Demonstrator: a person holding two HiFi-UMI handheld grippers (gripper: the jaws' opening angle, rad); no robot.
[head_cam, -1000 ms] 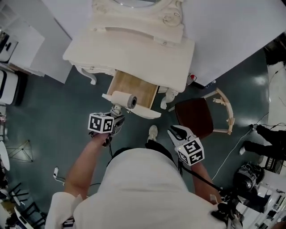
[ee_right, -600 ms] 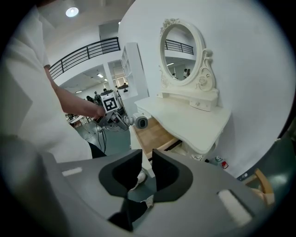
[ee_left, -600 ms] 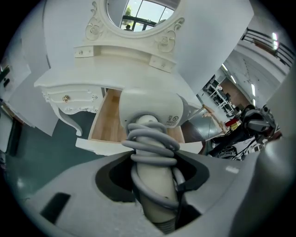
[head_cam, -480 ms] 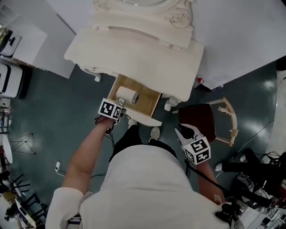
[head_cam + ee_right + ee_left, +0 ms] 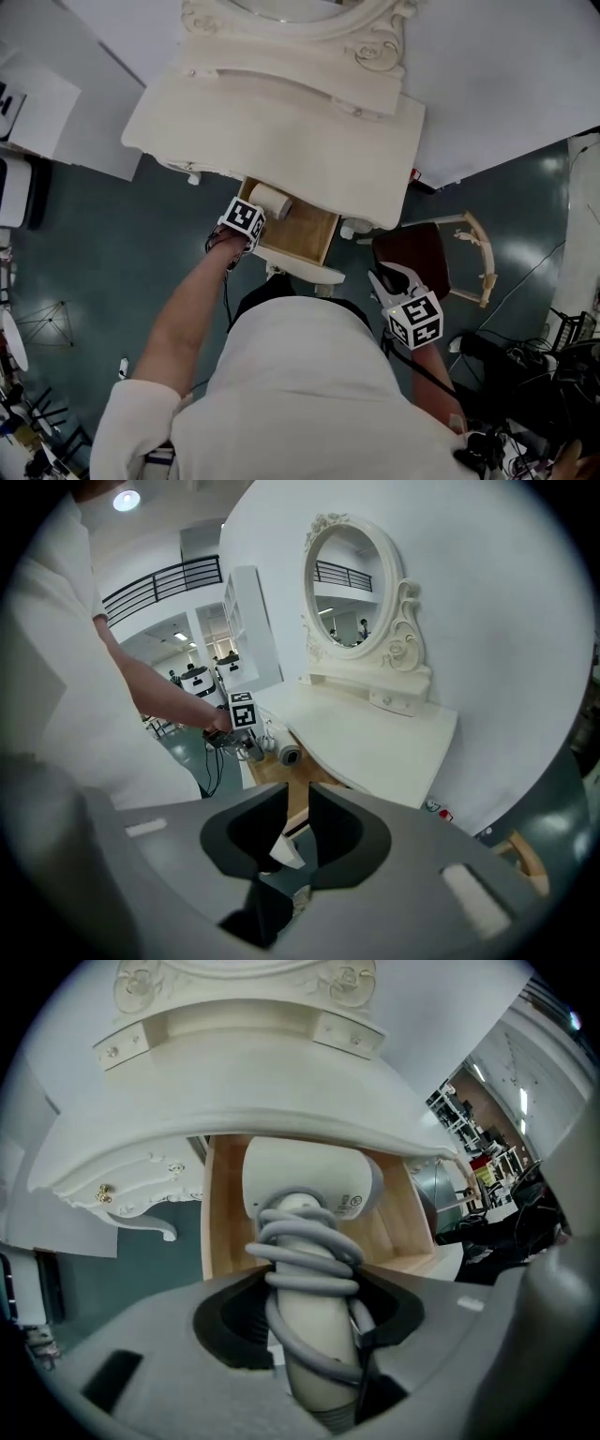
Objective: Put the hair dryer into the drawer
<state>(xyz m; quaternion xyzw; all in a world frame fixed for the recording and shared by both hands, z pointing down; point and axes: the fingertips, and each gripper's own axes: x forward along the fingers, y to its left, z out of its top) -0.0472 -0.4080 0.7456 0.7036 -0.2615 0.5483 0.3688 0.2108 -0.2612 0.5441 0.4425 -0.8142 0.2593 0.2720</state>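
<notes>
Left gripper view shows my left claw (image 5: 309,1330) gripping the hair dryer (image 5: 305,1180) over the drawer (image 5: 225,1227), my right claw (image 5: 292,822) open and empty.

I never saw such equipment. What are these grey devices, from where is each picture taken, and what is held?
A person holds a two-jaw gripper in each hand. One camera sits on the person's head, looking down; one rides on each gripper. The left gripper grips a white hair dryer, grey cord wound round its handle, over the open wooden drawer of a cream dressing table, whose top is bare. The right gripper is open and empty, near a dark red chair.
</notes>
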